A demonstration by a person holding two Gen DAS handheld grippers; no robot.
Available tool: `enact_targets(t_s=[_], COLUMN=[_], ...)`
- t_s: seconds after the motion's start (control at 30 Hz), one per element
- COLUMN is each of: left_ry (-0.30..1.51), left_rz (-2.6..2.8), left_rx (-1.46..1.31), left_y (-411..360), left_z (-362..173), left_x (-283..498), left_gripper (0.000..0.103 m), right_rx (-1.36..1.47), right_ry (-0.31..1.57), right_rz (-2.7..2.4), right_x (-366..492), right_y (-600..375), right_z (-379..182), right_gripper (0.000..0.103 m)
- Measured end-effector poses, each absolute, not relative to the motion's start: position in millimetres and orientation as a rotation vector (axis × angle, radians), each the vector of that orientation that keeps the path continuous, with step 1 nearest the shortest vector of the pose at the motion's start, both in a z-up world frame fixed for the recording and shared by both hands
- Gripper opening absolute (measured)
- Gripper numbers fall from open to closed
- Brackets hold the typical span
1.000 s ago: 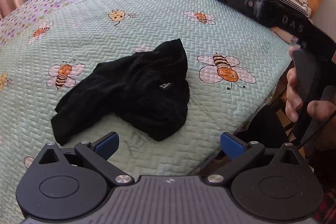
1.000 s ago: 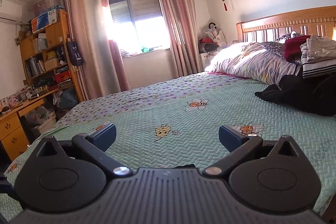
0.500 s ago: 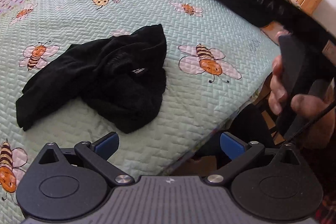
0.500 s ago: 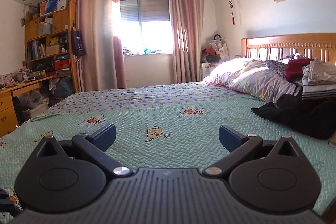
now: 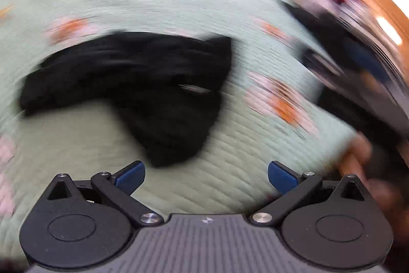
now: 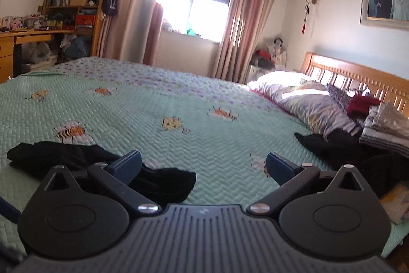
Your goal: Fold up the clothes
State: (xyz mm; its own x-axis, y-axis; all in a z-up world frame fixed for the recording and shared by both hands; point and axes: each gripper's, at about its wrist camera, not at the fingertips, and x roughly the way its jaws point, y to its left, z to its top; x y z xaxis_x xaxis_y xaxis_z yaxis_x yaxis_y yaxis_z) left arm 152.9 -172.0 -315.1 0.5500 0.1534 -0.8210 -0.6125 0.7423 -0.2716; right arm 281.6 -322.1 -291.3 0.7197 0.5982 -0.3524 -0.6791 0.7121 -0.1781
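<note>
A crumpled black garment (image 5: pixel 143 91) lies on the green bee-print bedspread (image 5: pixel 230 170); the left wrist view is heavily motion-blurred. My left gripper (image 5: pixel 206 174) hovers open just short of the garment's near end, nothing between its blue pads. In the right wrist view the same black garment (image 6: pixel 76 157) lies low at the left, partly hidden behind the left finger. My right gripper (image 6: pixel 203 166) is open and empty above the bedspread (image 6: pixel 179 99), to the right of the garment.
A pile of black and striped clothes (image 6: pixel 370 145) lies by the pillows (image 6: pixel 301 99) and wooden headboard (image 6: pixel 358 73) at the right. The bed's near edge runs at the lower right. A hand (image 5: pixel 363 165) shows blurred at right in the left wrist view.
The left gripper has swung fast towards the black garment, blurring its view. The right gripper has tilted downward, bringing the black garment into its view. Both stay open.
</note>
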Motion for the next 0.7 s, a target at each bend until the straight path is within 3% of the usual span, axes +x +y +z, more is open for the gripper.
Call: enact_targets(t_s=[0.1, 0.23, 0.7], left_ry=[0.802, 0.894, 0.812], left_rz=[0.821, 1.007, 0.702], left_rx=[-0.55, -0.412, -0.18], left_y=[-143, -123, -196], left_z=[-314, -316, -286], left_x=[139, 139, 159], left_gripper=[0.101, 0.101, 0.102], right_rx=[-0.277, -0.235, -0.213], right_ry=[0.375, 0.494, 0.571], right_rz=[0.713, 0.728, 0.734], right_x=[292, 300, 313], right_y=[-324, -322, -329], right_z=[-303, -312, -314], right_gripper=[0.103, 0.103, 0.103])
